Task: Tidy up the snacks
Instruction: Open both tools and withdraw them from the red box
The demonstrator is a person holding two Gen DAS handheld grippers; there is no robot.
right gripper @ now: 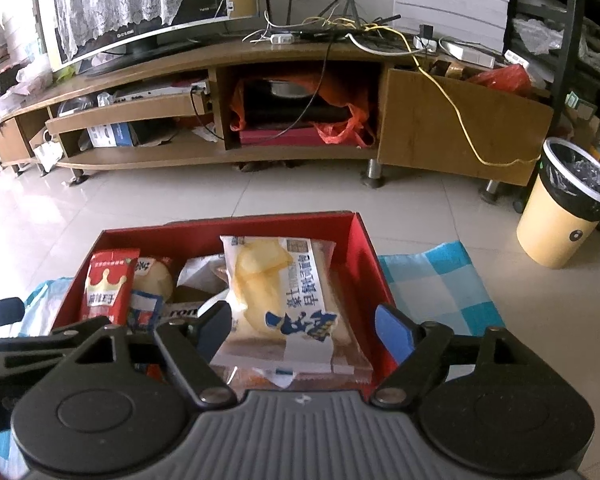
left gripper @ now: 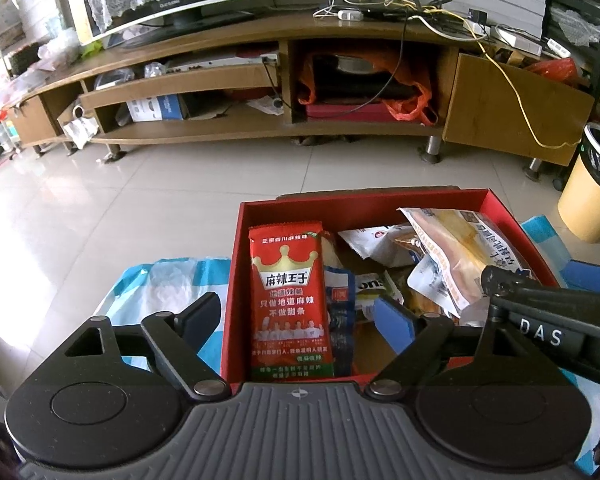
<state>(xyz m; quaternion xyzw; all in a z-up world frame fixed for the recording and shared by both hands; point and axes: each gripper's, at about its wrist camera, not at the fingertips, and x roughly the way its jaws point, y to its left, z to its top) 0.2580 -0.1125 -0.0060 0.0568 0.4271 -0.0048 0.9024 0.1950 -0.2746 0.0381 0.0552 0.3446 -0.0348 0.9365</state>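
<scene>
A red cardboard box (left gripper: 380, 200) (right gripper: 364, 248) sits on the table in front of me, holding several snack packets. Along its left side lies a red spicy-strip packet (left gripper: 290, 300) (right gripper: 108, 284) with a crown print. A clear packet of yellow bread (right gripper: 280, 300) (left gripper: 460, 248) rests on top of the pile at the right. My left gripper (left gripper: 300, 318) hovers open over the red packet, its left finger outside the box wall, the pads clear of the packet. My right gripper (right gripper: 304, 330) is open astride the bread packet, not pressing it.
A blue-and-white checked cloth (right gripper: 440, 284) (left gripper: 160, 280) covers the table under the box. Beyond lies tiled floor, a long wooden TV stand (left gripper: 260, 32) with cables, and a yellow bin (right gripper: 560, 216) at the right. The right gripper's body (left gripper: 548, 320) reaches in beside the left one.
</scene>
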